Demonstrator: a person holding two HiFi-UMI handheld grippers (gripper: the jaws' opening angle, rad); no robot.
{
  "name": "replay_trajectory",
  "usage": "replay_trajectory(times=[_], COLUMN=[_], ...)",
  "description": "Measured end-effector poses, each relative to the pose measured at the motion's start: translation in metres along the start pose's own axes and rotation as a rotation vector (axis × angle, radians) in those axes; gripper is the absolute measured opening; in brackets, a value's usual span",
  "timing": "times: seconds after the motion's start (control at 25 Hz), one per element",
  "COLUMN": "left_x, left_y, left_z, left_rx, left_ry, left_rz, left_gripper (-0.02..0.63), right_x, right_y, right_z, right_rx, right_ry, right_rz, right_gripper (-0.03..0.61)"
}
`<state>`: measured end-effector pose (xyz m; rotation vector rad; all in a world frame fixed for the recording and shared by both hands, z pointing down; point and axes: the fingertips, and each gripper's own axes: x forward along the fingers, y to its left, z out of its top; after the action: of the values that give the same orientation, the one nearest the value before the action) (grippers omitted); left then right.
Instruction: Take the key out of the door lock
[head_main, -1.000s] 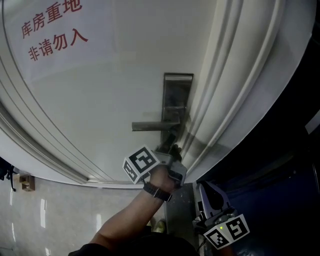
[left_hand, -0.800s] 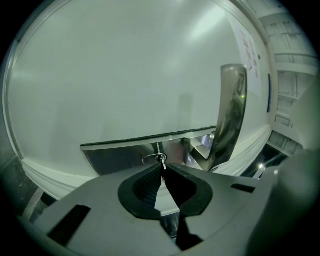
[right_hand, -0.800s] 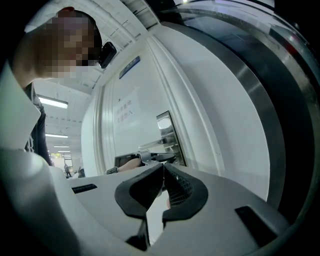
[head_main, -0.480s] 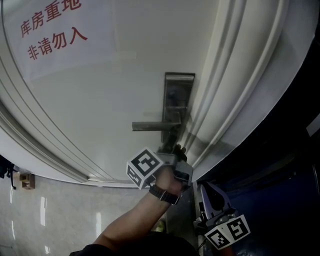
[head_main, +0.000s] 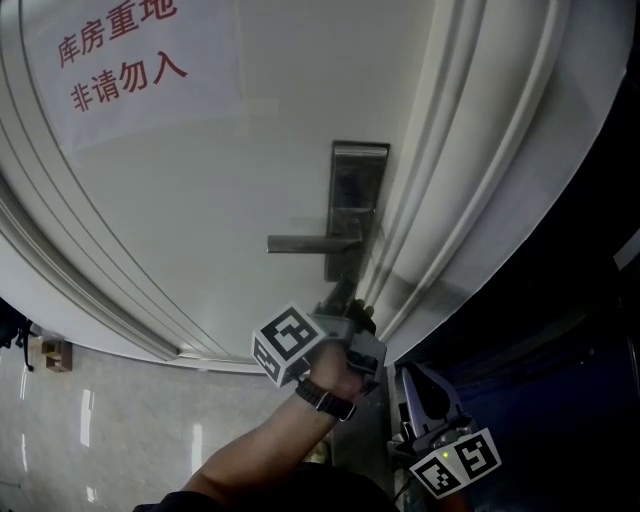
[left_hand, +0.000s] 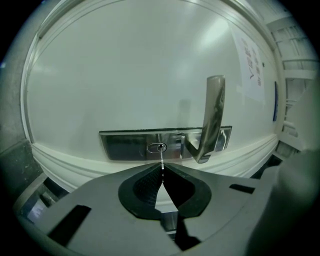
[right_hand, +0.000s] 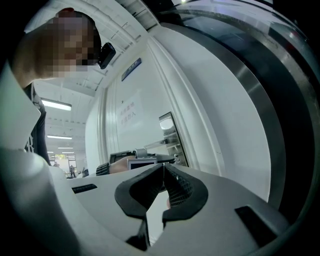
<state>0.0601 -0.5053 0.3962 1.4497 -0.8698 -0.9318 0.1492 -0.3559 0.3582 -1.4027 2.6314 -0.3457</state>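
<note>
Left hand-held gripper (left_hand: 162, 171) is shut on the key (left_hand: 161, 160). Its two dark pads meet at their tips, and the thin metal strip runs from them straight into the keyhole (left_hand: 157, 147). The key is therefore still in the lock, which sits in the steel plate (left_hand: 125, 145) on the door (left_hand: 125, 75), near the edge that meets the frame.

The main risk is a slipping grip. Only the very tips of the pads appear to hold the key, and it is seen edge-on, so a hard pull could slide the pads off and leave it in the lock. A pull off the line of the keyhole would likely jam the key or bend it. I cannot tell whether it is turned to the position where it comes free. If it is not, tugging will only strain the grip.

Just to the right of the keyhole, the lever handle (left_hand: 212, 115) stands out from the same plate. A sideways drift could knock the gripper against it and twist the key. If the key comes free suddenly, the thin hold could let it drop to the floor (head_main: 120, 420).

Farther right, the right hand-held gripper (right_hand: 163, 172) is closed on nothing. It hangs low beside the door frame (head_main: 470, 180), well apart from the lock, so it could not catch a falling key.
</note>
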Motion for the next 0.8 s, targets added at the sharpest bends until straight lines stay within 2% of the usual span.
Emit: replay_trajectory(times=[0.52,0.8], left_x=[-0.067,-0.104], left_y=[-0.01,-0.009], left_z=[-0.019,-0.031], left_rx=[0.037,-0.004], left_ry=[0.07,0.12], left_rz=[-0.016,-0.022], left_gripper=[-0.003,-0.003], right_x=[-0.004,-0.006], right_y=[0.029,0.044], right_z=[0.002,0.002], right_rx=[-0.028,-0.045], right_ry=[0.009,0.015], right_rz=[0.076,0.105], right_gripper=[0.015,0.015])
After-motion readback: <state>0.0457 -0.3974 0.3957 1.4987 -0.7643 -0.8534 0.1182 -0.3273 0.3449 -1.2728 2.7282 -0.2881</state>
